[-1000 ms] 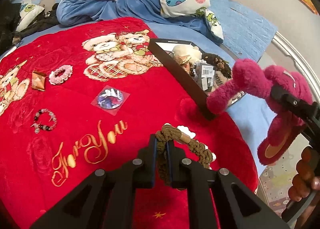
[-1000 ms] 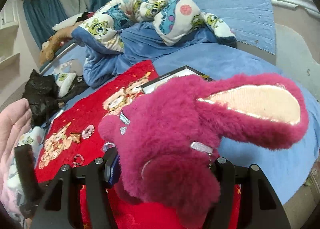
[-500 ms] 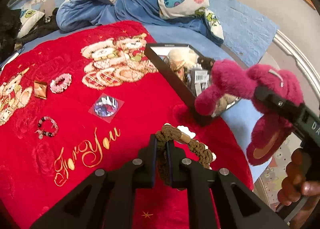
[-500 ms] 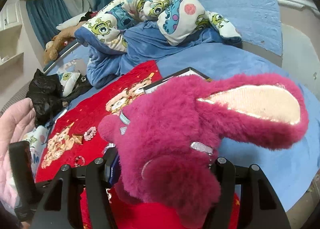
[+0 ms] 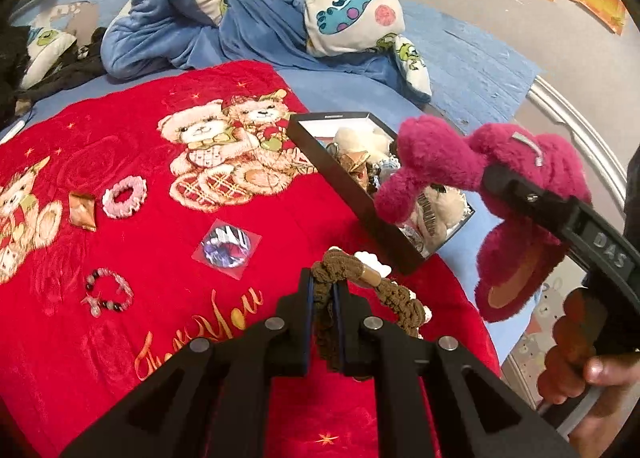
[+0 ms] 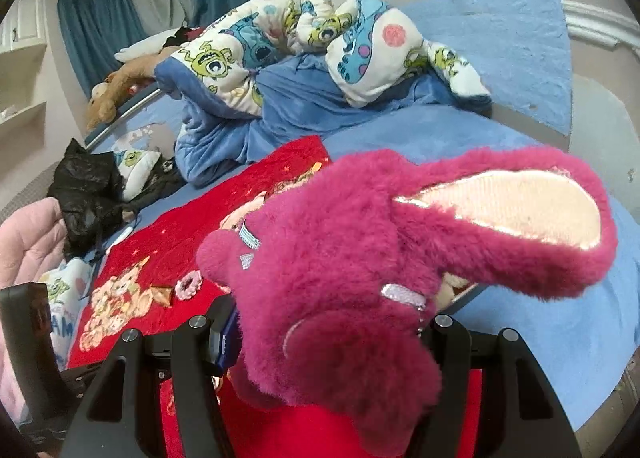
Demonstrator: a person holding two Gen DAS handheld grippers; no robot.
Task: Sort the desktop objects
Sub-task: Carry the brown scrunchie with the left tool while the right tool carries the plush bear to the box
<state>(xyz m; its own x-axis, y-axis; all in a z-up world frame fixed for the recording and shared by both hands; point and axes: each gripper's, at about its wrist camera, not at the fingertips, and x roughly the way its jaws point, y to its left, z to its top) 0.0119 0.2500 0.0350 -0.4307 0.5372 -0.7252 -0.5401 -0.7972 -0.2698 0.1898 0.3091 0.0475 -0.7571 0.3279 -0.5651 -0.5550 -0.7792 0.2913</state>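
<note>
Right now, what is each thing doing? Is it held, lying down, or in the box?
Left gripper: shut on the brown hair tie.
Brown hair tie: held, hanging from the jaws.
Right gripper: shut on the pink plush toy.
Pink plush toy: held up near the black box.
Black box: open, with things in it.
Pink scrunchie: lying on the red blanket.
Bead bracelet: lying on the blanket.
</note>
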